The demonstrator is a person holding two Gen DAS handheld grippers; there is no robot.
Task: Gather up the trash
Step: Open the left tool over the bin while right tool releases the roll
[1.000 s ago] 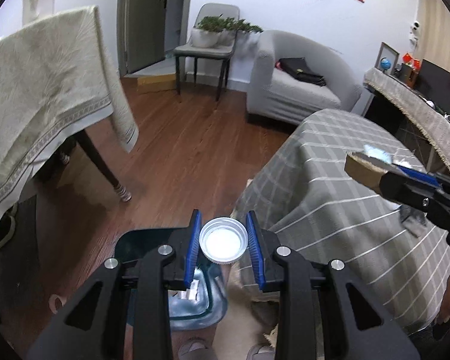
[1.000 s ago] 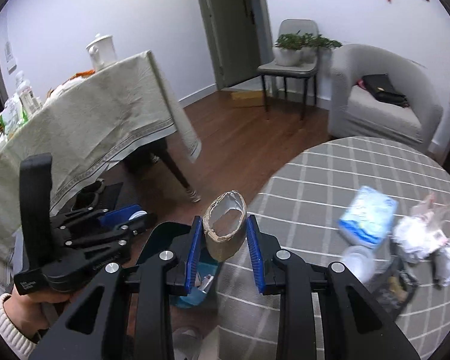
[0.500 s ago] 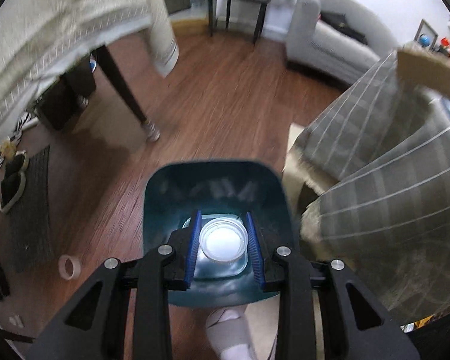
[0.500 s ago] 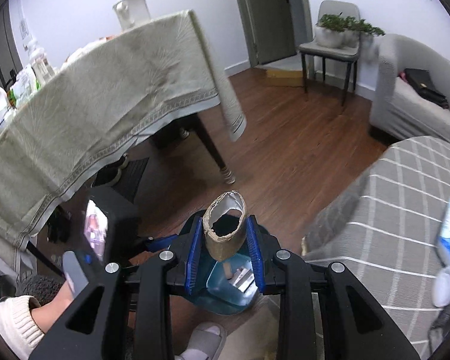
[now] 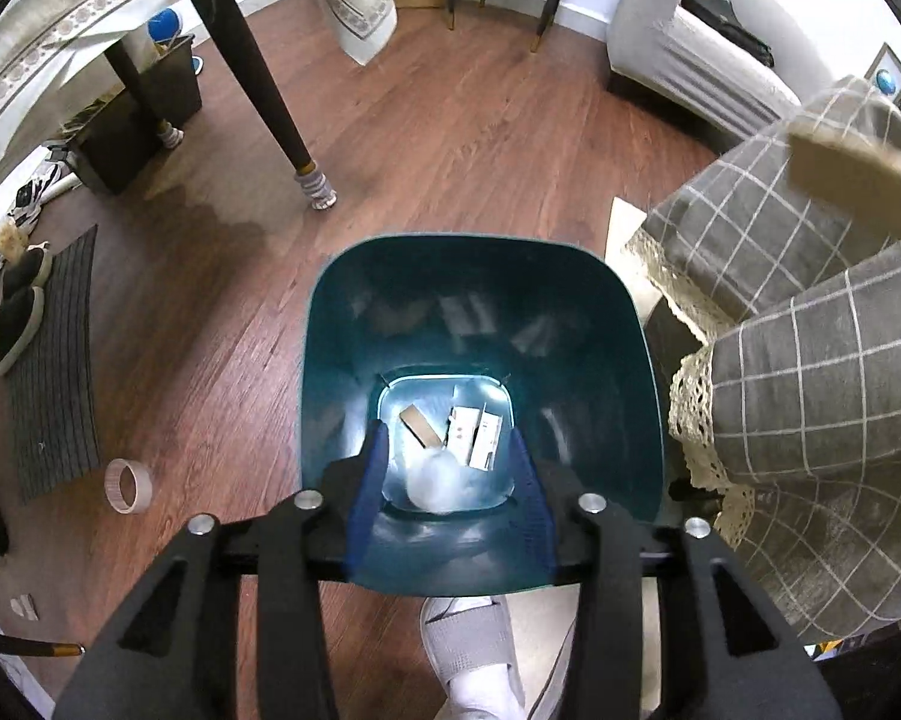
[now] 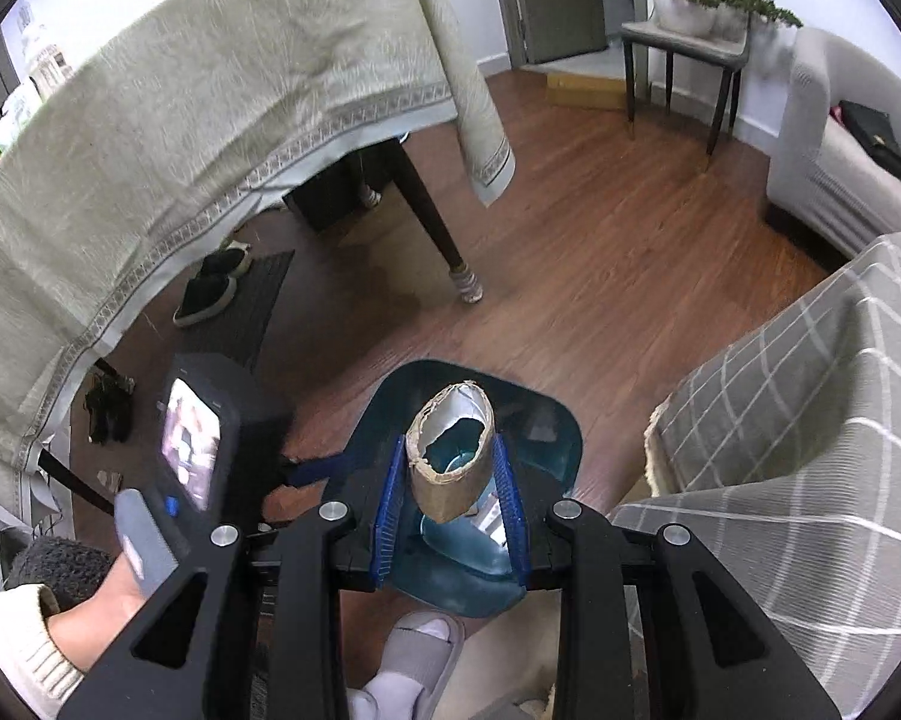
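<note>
A teal trash bin [image 5: 330, 360] stands on the wood floor beside the checked-cloth table. My left gripper [image 5: 447, 456] hangs open over the bin's mouth. A white plastic lid [image 5: 438, 480] lies blurred at the bin's bottom, next to paper slips [image 5: 480, 435] and a brown card piece [image 5: 419, 425]. My right gripper [image 6: 450, 474] is shut on a cardboard tube [image 6: 450, 462] and holds it above the bin [image 6: 546, 426]. The tube also shows blurred at the right edge of the left wrist view [image 5: 852, 174].
The grey checked tablecloth [image 5: 810, 390] hangs right of the bin. A dark table leg [image 5: 270, 108] under a beige cloth [image 6: 180, 120] stands beyond. A tape roll [image 5: 127, 486] lies on the floor at left. My slippered foot [image 5: 474, 654] is just behind the bin.
My left gripper opened and the white lid dropped into the bin. My right gripper moved with the cardboard tube from the table side to over the bin.
</note>
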